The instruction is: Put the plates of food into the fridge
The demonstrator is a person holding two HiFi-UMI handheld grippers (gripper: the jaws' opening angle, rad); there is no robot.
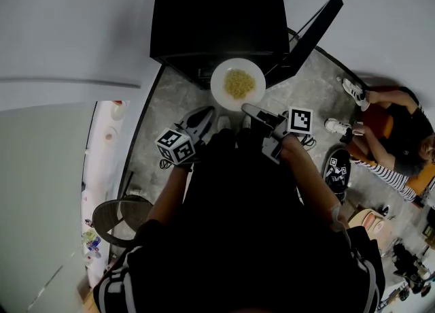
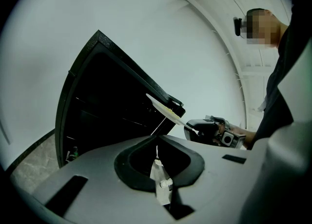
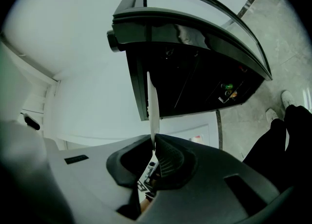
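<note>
A white plate (image 1: 238,84) with yellow food (image 1: 239,83) hangs level in front of the open black fridge (image 1: 217,12). My right gripper (image 1: 253,109) is shut on the plate's near rim. In the right gripper view the plate (image 3: 152,101) shows edge-on, pinched between the pads of the right gripper (image 3: 154,142), with the fridge's dark inside (image 3: 195,77) beyond. The left gripper (image 1: 204,118) hovers just left of the plate, apart from it. The left gripper view shows this gripper (image 2: 157,150) shut on nothing, with the plate (image 2: 163,108) and the right gripper (image 2: 197,129) ahead.
The fridge door (image 1: 309,33) stands swung out to the right. Small items (image 3: 226,87) lie low inside the fridge. A person (image 1: 387,141) sits on the stone floor at the right, shoes (image 1: 353,90) nearby. A round dark stool (image 1: 122,216) stands at lower left.
</note>
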